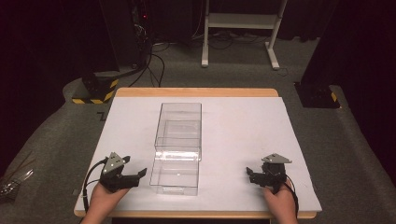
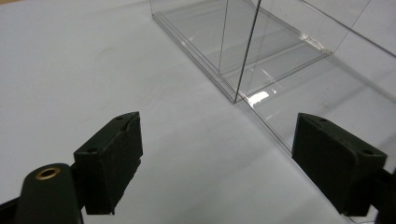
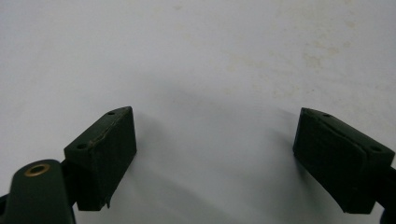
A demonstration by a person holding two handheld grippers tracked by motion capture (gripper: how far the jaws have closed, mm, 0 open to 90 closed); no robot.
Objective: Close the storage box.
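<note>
White tabletop [image 1: 243, 121] carries a clear acrylic box [image 1: 179, 140]; left gripper [image 1: 135, 175] beside it and right gripper [image 1: 252, 175] both gape wide, empty.

Light fell from overhead onto the table [image 1: 243, 121], whose pale top was the brightest thing in the room; the floor around it was dim and the far corners went nearly black. The high view was soft and a little grainy, with no sharp edges anywhere. The clear box [image 1: 179, 140] caught faint glints along its rims, and in the left gripper view one small white glare spot [image 2: 258, 97] sat on its floor. The black fingers [image 2: 109, 158] close to that lens looked slightly blurred. In the right gripper view soft grey shadows spread from each finger [image 3: 102, 151] across the table, brighter toward the far edge.
</note>
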